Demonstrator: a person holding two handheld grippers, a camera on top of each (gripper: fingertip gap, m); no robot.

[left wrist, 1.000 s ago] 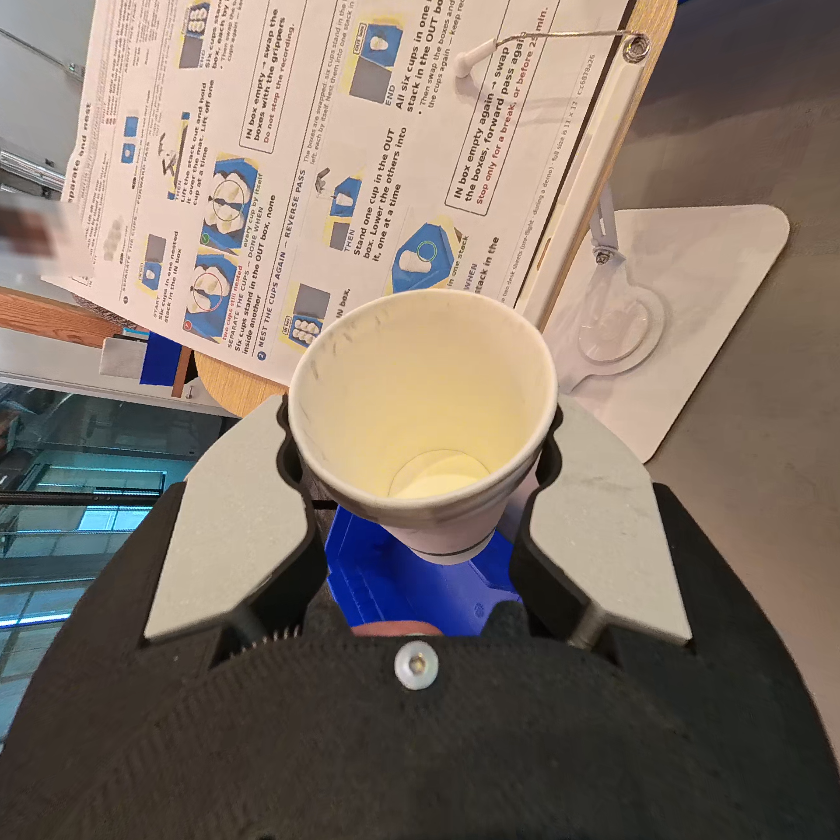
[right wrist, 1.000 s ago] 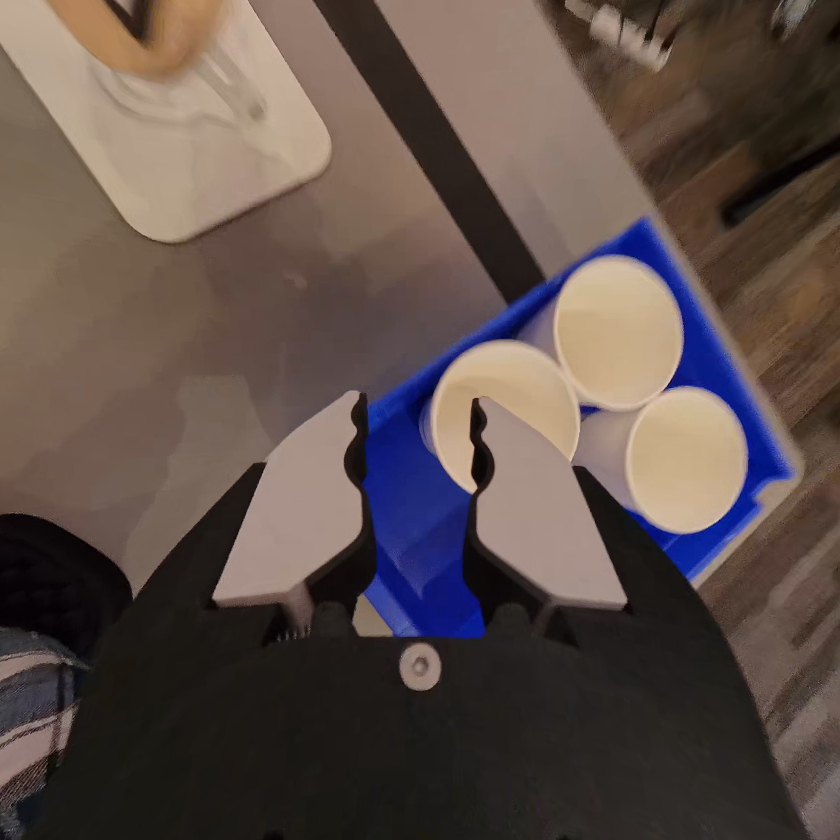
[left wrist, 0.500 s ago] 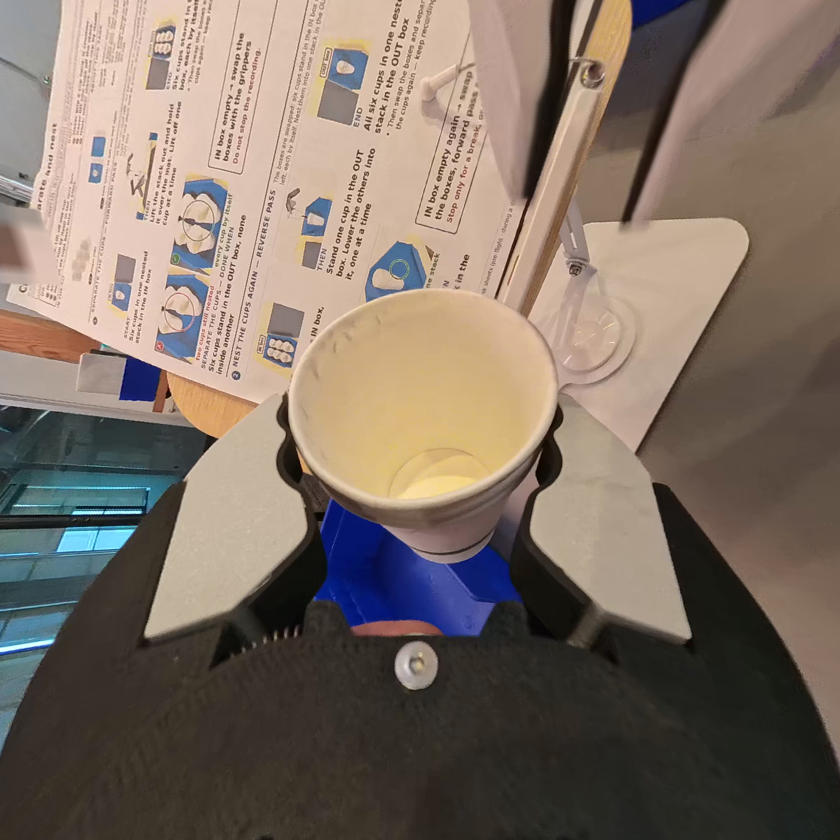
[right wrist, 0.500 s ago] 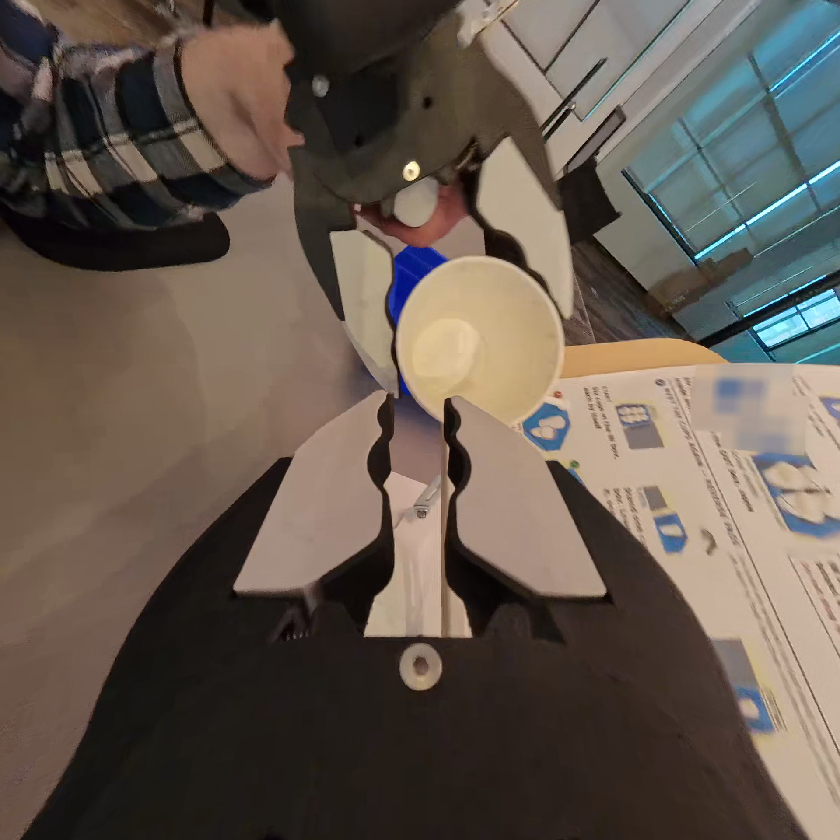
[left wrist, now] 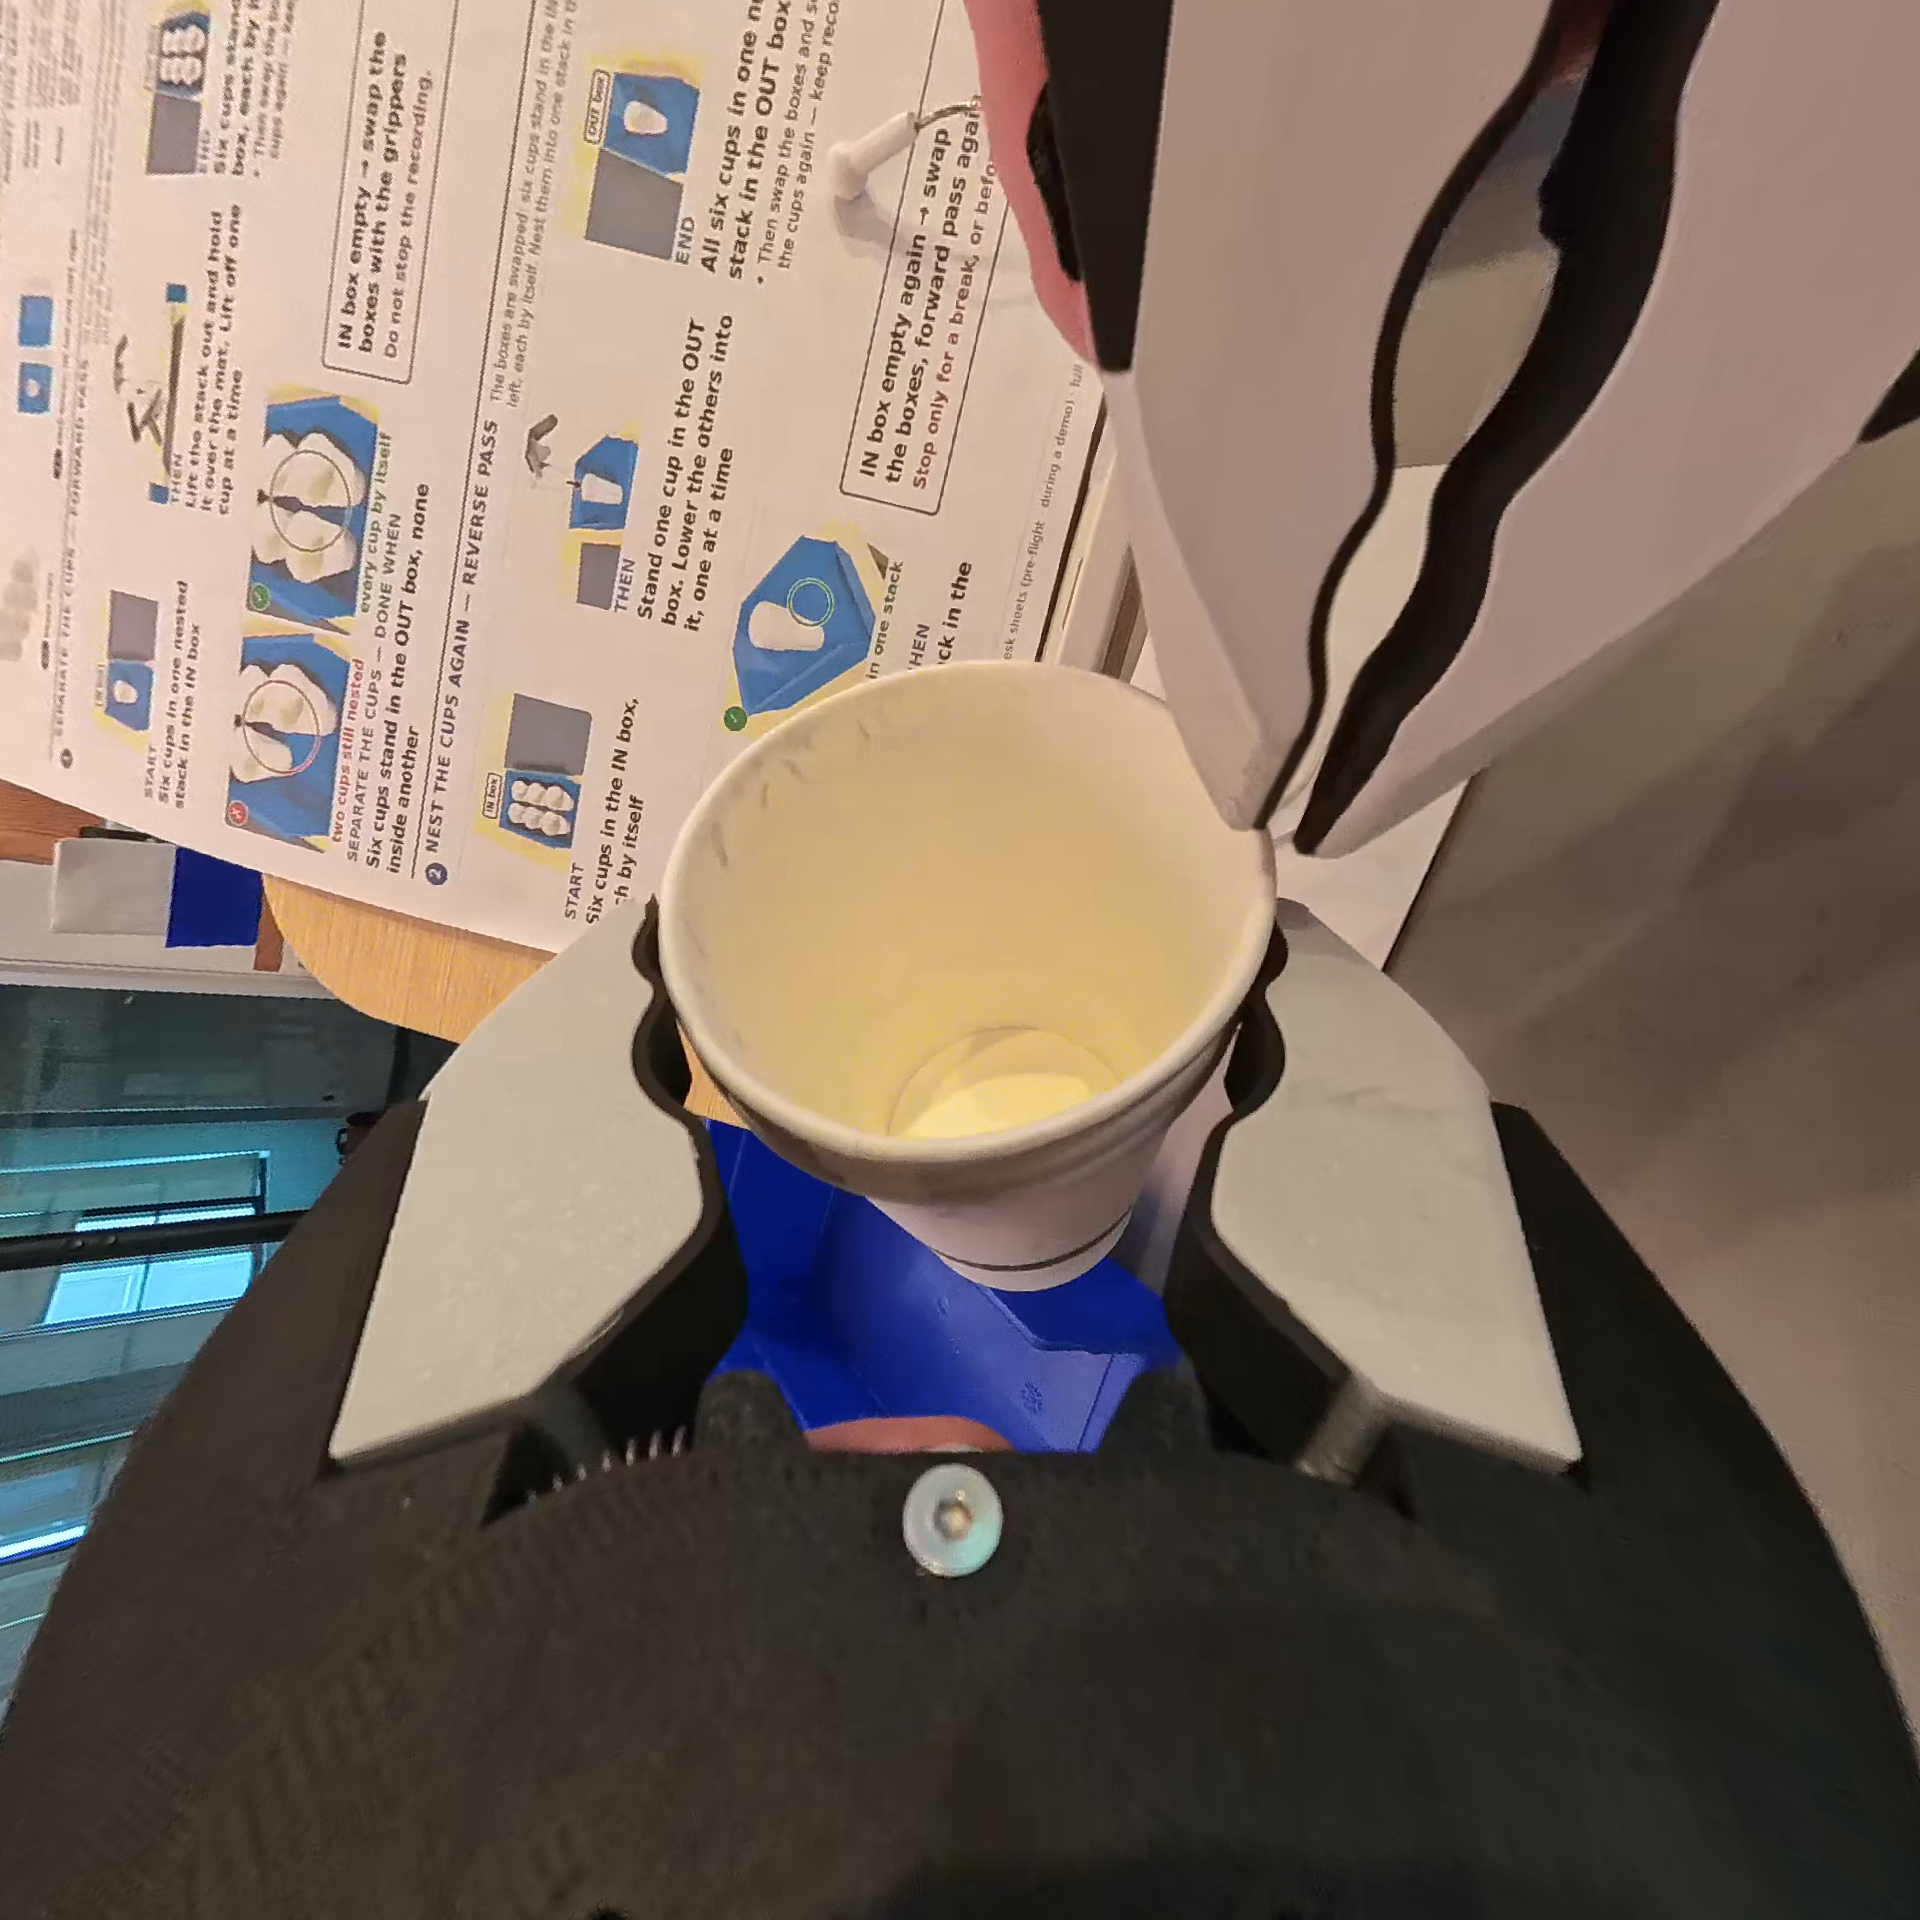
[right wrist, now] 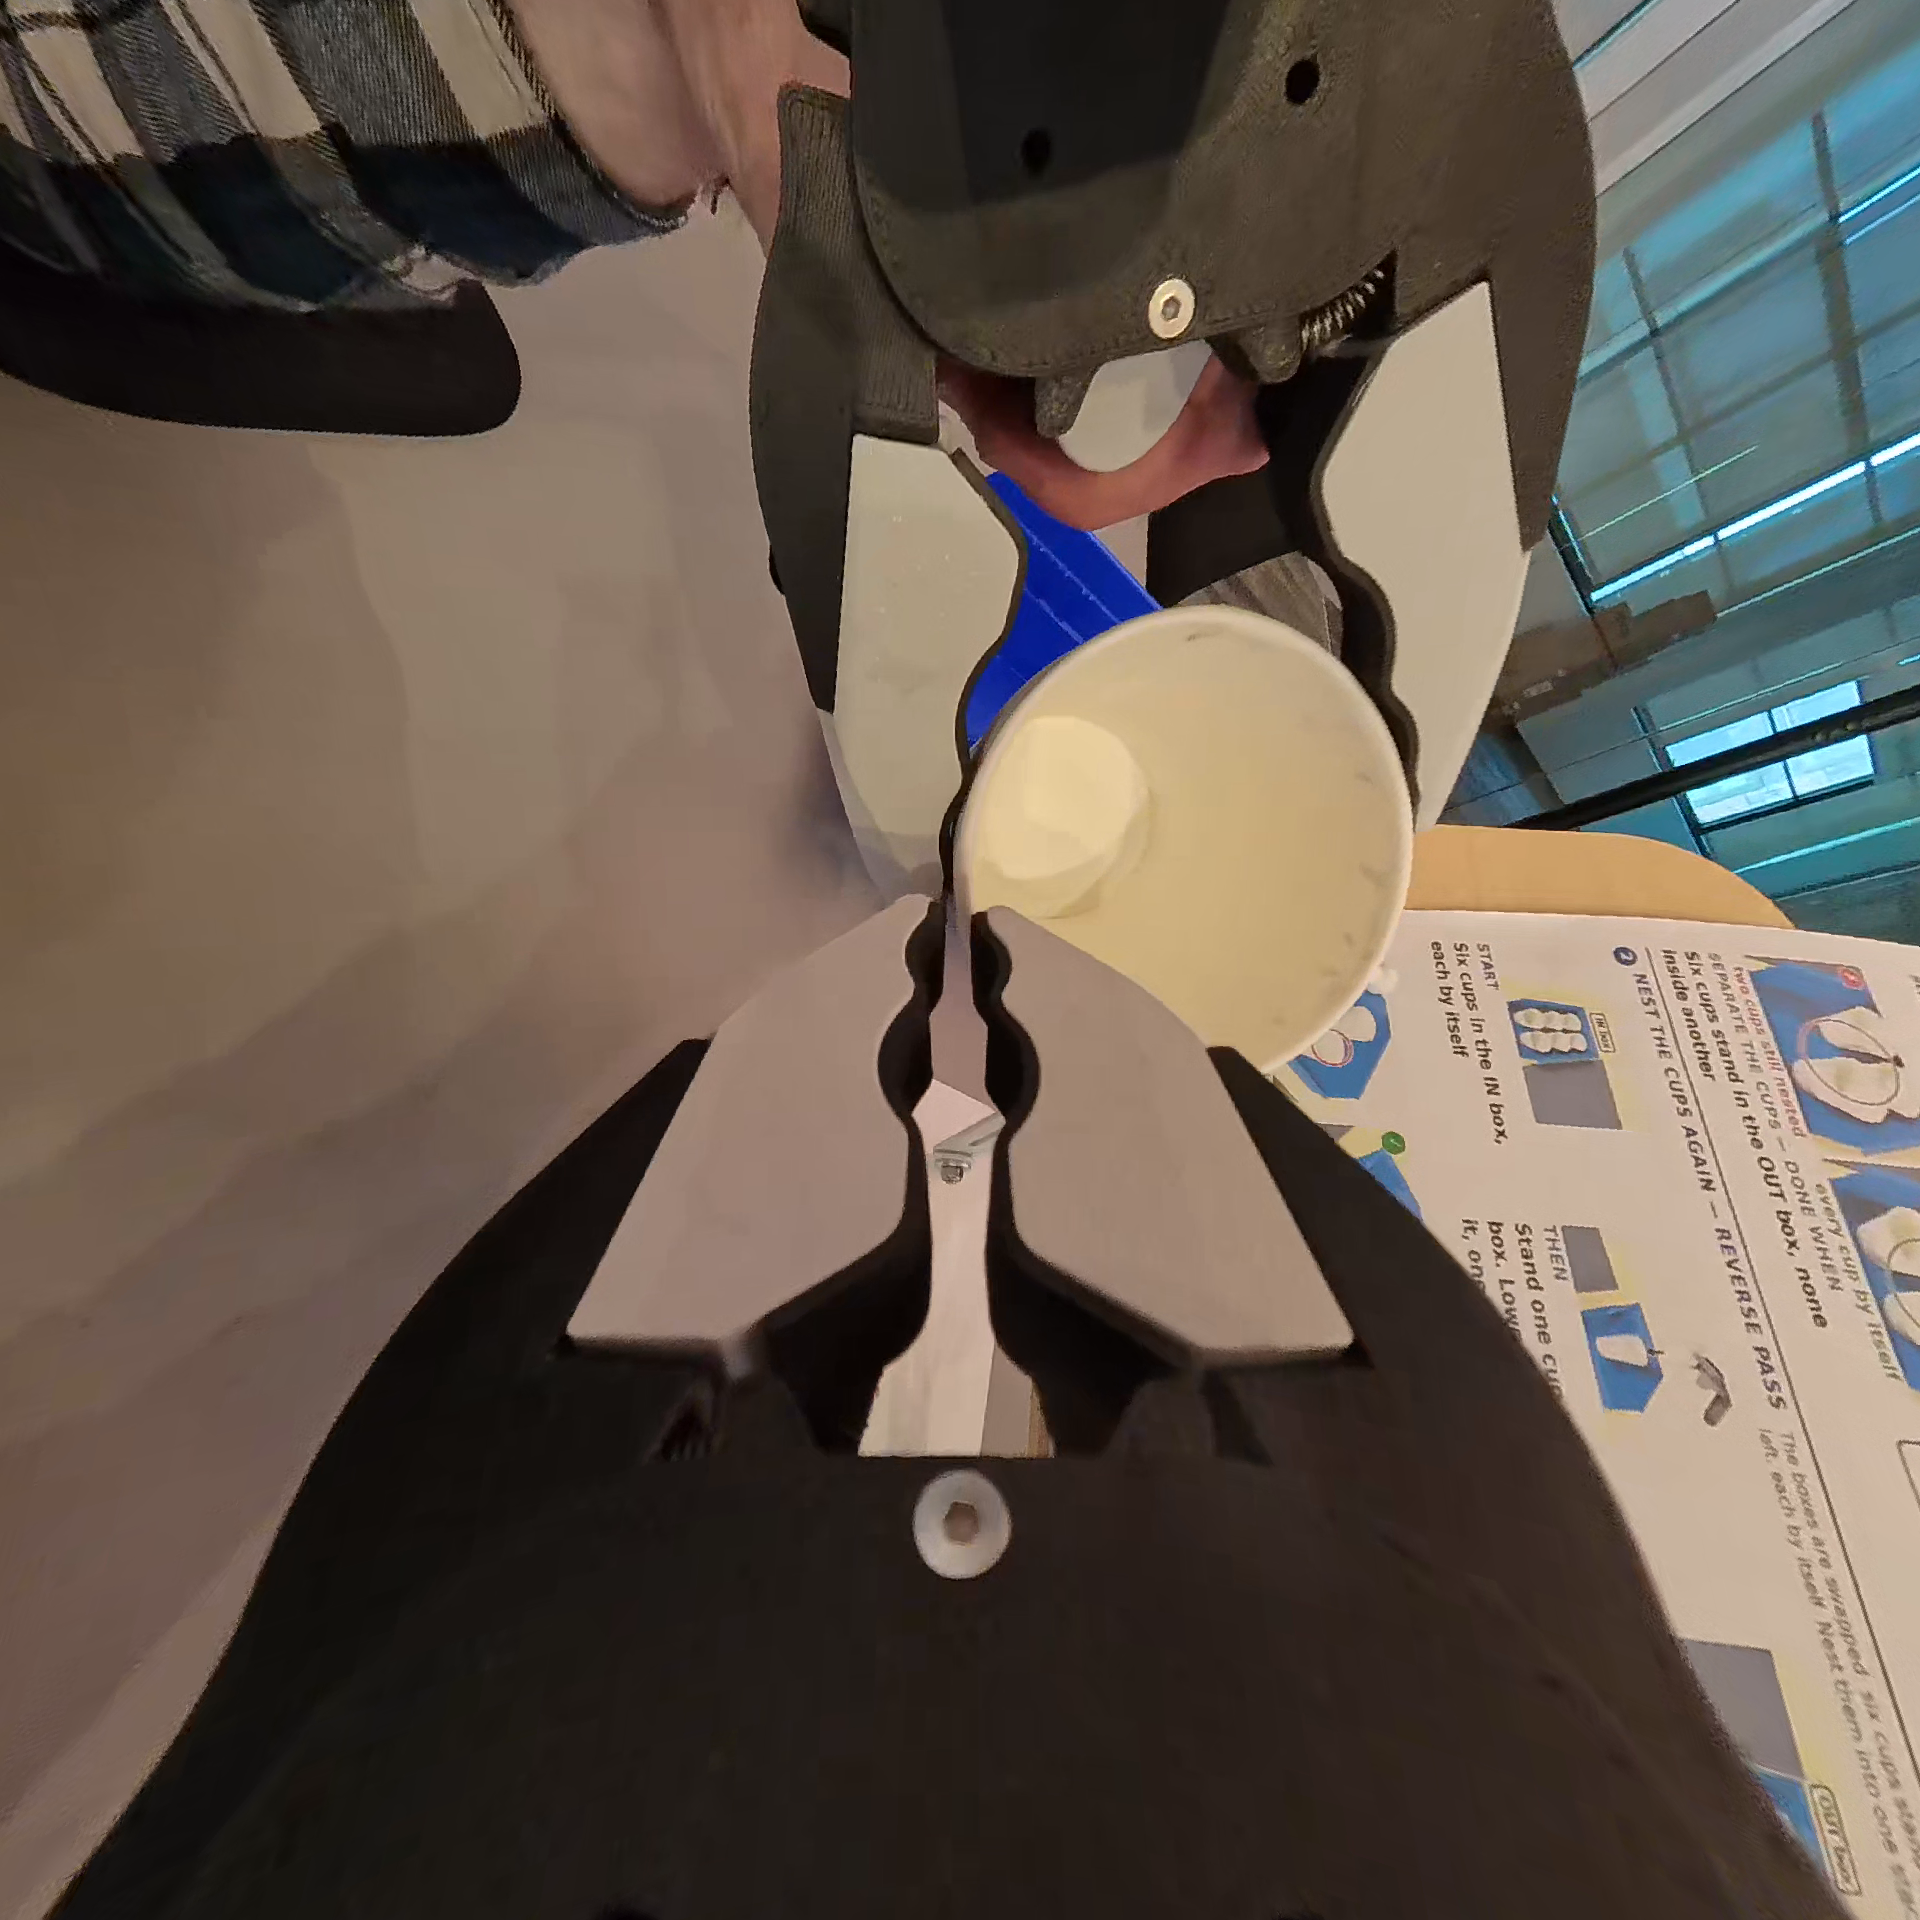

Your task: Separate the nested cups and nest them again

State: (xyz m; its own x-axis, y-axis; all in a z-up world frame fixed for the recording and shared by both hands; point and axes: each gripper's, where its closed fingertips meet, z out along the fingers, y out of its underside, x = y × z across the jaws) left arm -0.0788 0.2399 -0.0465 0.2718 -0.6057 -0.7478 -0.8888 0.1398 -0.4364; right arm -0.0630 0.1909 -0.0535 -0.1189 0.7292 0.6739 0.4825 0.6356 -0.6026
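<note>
the left hand-held gripper (left wrist: 956, 935) is clamping a light, thin-walled stack of white paper cups (left wrist: 966, 935) below the rim, above a blue box (left wrist: 914, 1340), while the right hand-held gripper (right wrist: 958, 914) is pinching the inner cup's crushable rim, narrow.

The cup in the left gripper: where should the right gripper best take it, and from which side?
Probably the rim. The cup is clamped across its body by the left gripper, its open mouth facing out. The right gripper comes from the mouth side, one finger inside the wall and one outside, at the free part of the rim.
</note>
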